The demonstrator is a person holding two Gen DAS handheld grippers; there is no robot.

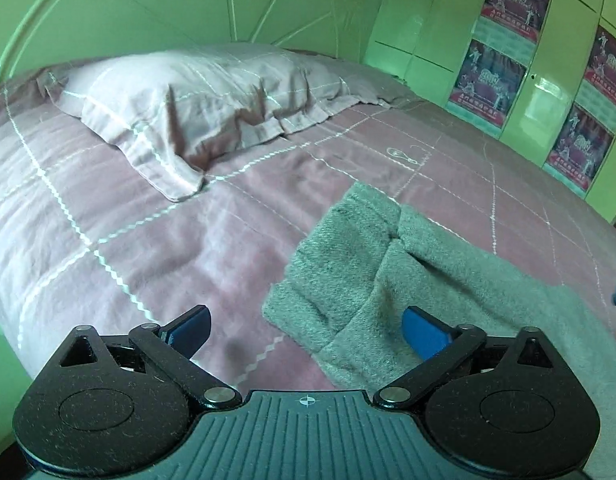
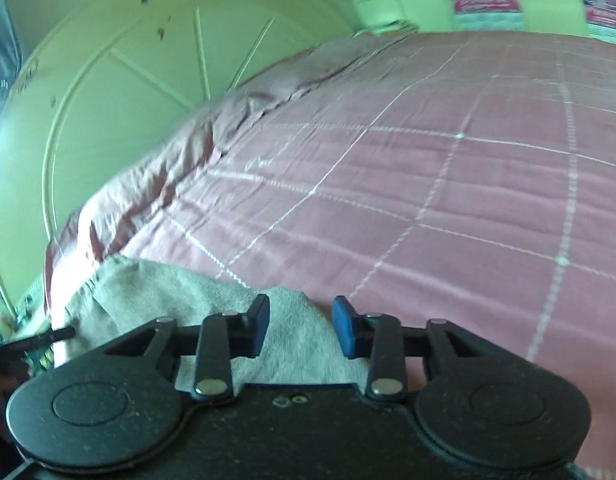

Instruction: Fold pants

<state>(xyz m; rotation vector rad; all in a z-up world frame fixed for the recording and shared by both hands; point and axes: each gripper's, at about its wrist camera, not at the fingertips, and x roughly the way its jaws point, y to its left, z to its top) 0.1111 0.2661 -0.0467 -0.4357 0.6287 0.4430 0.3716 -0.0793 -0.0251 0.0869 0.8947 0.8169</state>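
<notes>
Pants [image 1: 387, 264], grey, thick brushed knit by the look of it, spread on the pink checked bed [image 1: 148, 220]. In the left wrist view: lower right of the frame, one end running up toward centre, layers overlapping with a dark crease between them. In the right wrist view: lower left, a pale grey fold bunched directly ahead of the tool.

Left gripper [image 1: 306, 326]: jaws spread wide, nothing held. Right blue pad over the cloth, left pad over bare bedcover; contact with the fabric not clear. Right gripper [image 2: 300, 328]: jaws parted, cloth lying in the gap between the pads, not pinched.

Handling, as judged:
- Soft and limp; no stiffness to hold a shape, so likely to sag and drape from any single hold.
- Fleecy nap, probably good friction against the pads; slipping unlikely.
- Moderate weight for cloth; nothing fragile.
- Bedcover beneath also soft, so a deep pinch risks catching it along with the pants.

Where to take hold: at an outer edge or corner, not mid-panel, one hold per tool, well apart along the same edge, so the fold carries over evenly. Near corner at bottom centre of the left wrist view seems the nearest candidate for the left tool. Worth pinching all layers at the overlap, else the under-layer stays behind.

Pillow [image 1: 196, 100] at upper left, well apart from the pants.
</notes>
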